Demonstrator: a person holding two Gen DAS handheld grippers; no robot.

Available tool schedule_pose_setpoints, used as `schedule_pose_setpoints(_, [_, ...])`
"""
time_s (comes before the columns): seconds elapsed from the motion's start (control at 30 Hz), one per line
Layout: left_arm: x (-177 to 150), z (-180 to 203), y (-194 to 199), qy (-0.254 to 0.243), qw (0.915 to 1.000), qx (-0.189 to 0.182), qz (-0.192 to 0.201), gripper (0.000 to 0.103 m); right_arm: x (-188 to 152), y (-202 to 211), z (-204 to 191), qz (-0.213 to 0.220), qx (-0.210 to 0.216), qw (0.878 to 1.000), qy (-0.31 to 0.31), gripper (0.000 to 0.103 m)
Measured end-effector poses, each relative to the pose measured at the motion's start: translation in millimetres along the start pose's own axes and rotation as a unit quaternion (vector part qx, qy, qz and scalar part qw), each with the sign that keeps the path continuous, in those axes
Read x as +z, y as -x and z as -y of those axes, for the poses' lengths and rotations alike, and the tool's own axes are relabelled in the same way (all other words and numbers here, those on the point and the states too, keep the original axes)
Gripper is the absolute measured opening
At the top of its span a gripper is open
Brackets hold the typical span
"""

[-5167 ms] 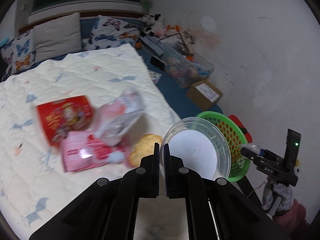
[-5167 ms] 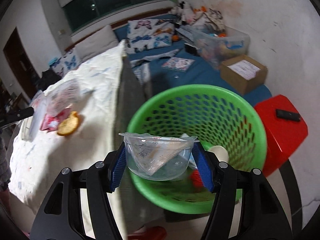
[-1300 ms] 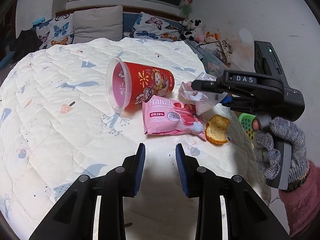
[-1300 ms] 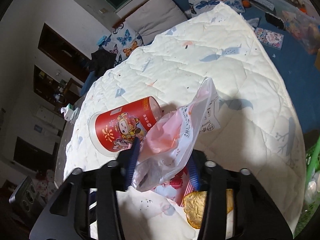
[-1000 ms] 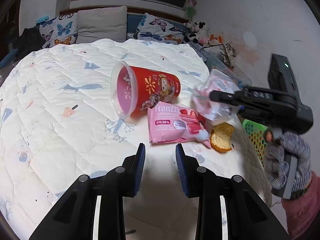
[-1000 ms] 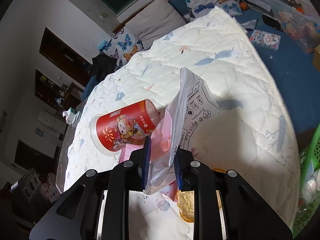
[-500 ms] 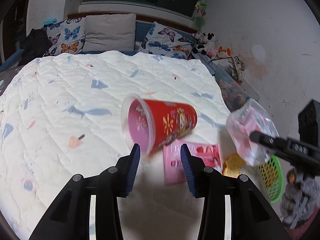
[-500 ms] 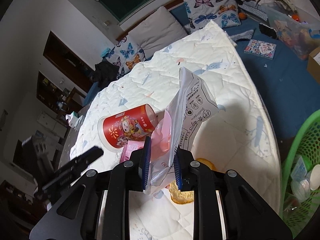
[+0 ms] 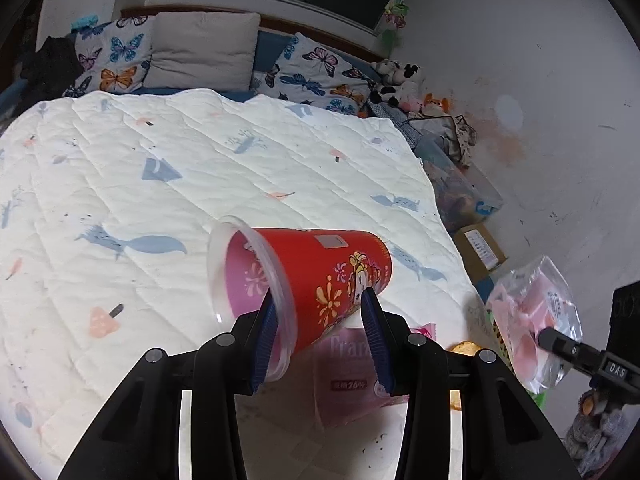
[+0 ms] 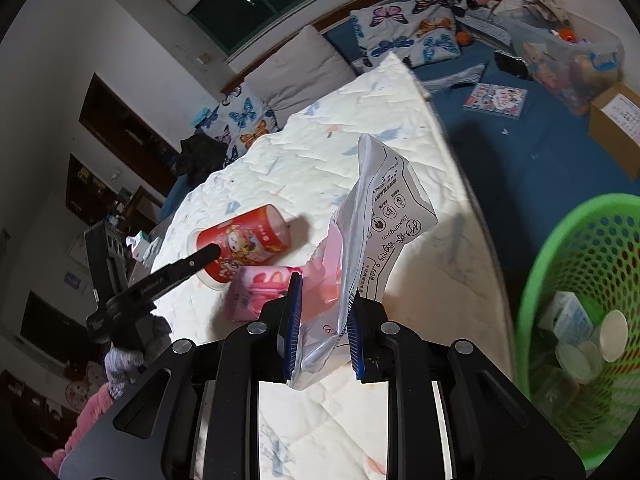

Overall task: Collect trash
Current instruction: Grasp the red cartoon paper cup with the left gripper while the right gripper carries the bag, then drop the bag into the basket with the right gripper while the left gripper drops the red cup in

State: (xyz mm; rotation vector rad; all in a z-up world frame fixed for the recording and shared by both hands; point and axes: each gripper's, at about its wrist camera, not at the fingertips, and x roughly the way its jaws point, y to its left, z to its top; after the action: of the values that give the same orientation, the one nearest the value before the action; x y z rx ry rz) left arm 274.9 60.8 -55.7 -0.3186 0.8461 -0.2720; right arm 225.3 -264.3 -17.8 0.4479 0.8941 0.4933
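The bed quilt (image 9: pixel 240 168), white with small blue and pink prints, is lying ahead of and beneath both sets of tongs. The green perforated basket (image 10: pixel 592 288) is standing on the floor to the right of the right tongs, below the bed edge, and is holding white cups and cartons.

The red cup (image 9: pixel 320 276), printed with cartoon figures and flowers and rimmed in clear plastic, is lying on its side with its open mouth facing left. The left tongs (image 9: pixel 322 344) are straddling it, one blue pad at the rim and the other against the printed wall; the jaws are closing on it, though full pressure of the pads cannot be confirmed.

The clear plastic bag (image 10: pixel 360 248), crumpled, tinted pink inside and printed with black text and symbols, is standing up from the right tongs (image 10: pixel 322 328), which are clenched on its lower part and holding it above the quilt.

The pink snack packet (image 9: pixel 356 376), lettered in white, is lying flat on the quilt directly under the left tongs. A bitten golden pastry (image 9: pixel 464 348) is lying just right of the packet, largely hidden.
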Motion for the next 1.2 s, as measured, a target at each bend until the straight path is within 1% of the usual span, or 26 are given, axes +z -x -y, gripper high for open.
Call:
schedule_pose_setpoints(0.03, [0,0,-2,0.0,1.0,-0.002,-0.002,0.034,-1,2,1,0.001,-0.003,1.0,-0.001,0.021])
schedule_pose_setpoints(0.1, [0,1,-5,-0.001,1.0,-0.006,-0.006,0.026,-3,8,7,0.005,-0.012,1.0,-0.002,0.021])
schedule_pose_setpoints(0.23, [-1,3,-4,0.0,0.9998,-0.017,-0.004,0.021,-8,20,19,0.012,-0.033,0.999,-0.004,0.021])
schedule_pose_setpoints(0.33, [-1,6,-1,-0.001,0.9998,-0.021,0.004,0.013,-11,29,28,0.02,-0.051,0.999,-0.004,0.021])
schedule_pose_setpoints(0.4, [0,11,2,-0.006,0.9997,-0.02,0.009,0.006,-14,35,36,0.022,-0.057,0.998,-0.006,0.021])
schedule_pose_setpoints(0.5, [-1,18,8,-0.018,0.9996,-0.007,0.019,0.005,-20,43,46,0.027,-0.064,0.997,-0.013,0.021])
schedule_pose_setpoints(0.67, [-1,25,21,-0.022,0.9993,-0.005,0.031,0.005,-27,57,64,0.034,-0.079,0.996,-0.027,0.021])
schedule_pose_setpoints(0.87, [-1,41,45,-0.029,0.998,-0.022,0.051,0.005,-30,73,78,0.045,-0.103,0.993,-0.032,0.022])
schedule_pose_setpoints(1.0, [-3,62,58,-0.048,0.9964,-0.035,0.06,0.005,-32,82,91,0.052,-0.13,0.99,-0.031,0.022])
schedule_pose_setpoints(1.03, [-4,67,60,-0.053,0.996,-0.038,0.061,0.005,-33,84,95,0.053,-0.137,0.989,-0.033,0.023])
schedule_pose_setpoints(1.2, [-8,96,65,-0.078,0.9933,-0.058,0.062,0.005,-38,92,119,0.052,-0.179,0.982,-0.039,0.024])
